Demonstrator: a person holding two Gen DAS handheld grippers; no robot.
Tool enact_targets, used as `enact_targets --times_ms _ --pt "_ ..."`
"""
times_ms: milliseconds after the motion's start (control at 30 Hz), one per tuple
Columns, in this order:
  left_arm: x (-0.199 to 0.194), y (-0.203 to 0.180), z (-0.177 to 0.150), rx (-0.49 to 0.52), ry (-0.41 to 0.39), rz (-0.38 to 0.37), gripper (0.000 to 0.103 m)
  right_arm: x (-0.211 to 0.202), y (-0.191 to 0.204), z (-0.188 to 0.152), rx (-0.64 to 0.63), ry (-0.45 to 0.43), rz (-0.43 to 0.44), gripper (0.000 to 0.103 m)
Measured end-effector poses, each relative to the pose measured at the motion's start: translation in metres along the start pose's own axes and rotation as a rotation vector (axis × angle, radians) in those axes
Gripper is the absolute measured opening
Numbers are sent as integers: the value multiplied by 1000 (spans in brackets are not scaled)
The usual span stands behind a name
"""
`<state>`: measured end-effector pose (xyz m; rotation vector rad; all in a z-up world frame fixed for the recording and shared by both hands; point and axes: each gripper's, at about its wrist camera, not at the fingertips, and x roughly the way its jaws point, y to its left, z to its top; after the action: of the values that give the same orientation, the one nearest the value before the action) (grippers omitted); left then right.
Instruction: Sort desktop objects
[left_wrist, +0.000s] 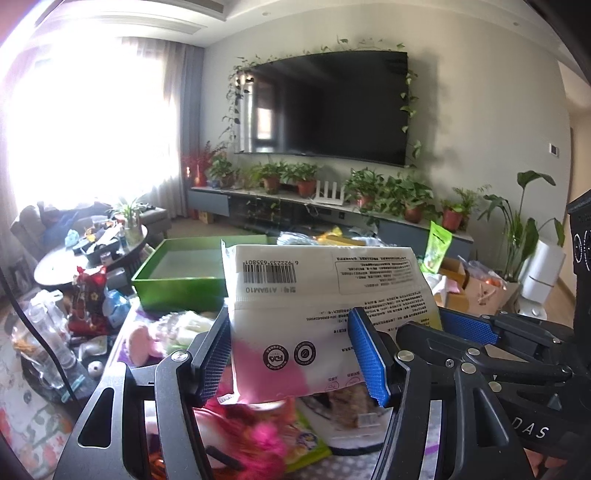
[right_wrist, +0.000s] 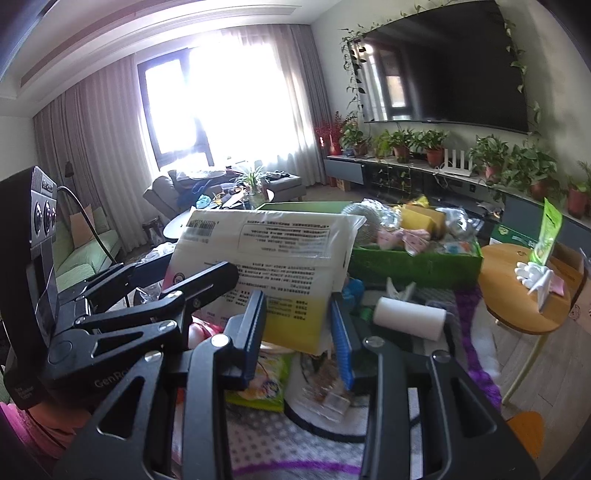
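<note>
The step in hand looks like carrying the tissue pack (left_wrist: 325, 306) across to a sorting box, and I judge the 2 grippers must travel as a pair: same pace, same tilt, so the soft pack neither twists nor slips out. Clear the clutter below before swinging over, then lower into a box and only then let go.

The likely targets: the empty green box (left_wrist: 173, 284) sits at 10 o'clock from the pack in the left wrist view, well behind it; the filled green box (right_wrist: 417, 264) lies at 3 o'clock from the pack in the right wrist view, already heaped with bagged items.

The tissue pack itself is lifted off the table, printed back facing the cameras, barcode uppermost. The left gripper (left_wrist: 295, 354) pinches its pink lower end, 1 pad on each side face. The right gripper (right_wrist: 299, 328) pinches the yellow lower corner likewise, jaws pressed against the wrapper.

Beneath, at 6 o'clock from both grips, lie a green snack bag (right_wrist: 266, 384) and a white roll (right_wrist: 408, 317) at 3 o'clock of the right gripper.
</note>
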<state>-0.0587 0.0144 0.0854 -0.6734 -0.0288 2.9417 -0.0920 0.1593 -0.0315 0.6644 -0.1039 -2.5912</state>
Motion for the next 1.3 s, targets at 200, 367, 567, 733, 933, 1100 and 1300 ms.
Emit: enact_targets --times_ms 200,367,567,733,933,1100,1300 --pt "2 28 8 -22 -7 17 63 18 19 15 -22 8 14 36" --pt "6 51 17 -34 -14 30 63 34 34 31 -42 13 28 36" --pt "13 72 30 -46 -18 36 63 51 50 49 -54 16 35 36" --pt "18 89 44 -51 -29 42 63 62 60 65 -63 13 36 36" --pt "21 107 60 -53 -46 50 63 76 70 87 -73 0 43 36" --pt "31 121 72 -53 -51 50 63 91 76 103 -74 0 46 36" --pt "50 135 85 -48 -47 57 63 113 77 120 -68 9 48 36"
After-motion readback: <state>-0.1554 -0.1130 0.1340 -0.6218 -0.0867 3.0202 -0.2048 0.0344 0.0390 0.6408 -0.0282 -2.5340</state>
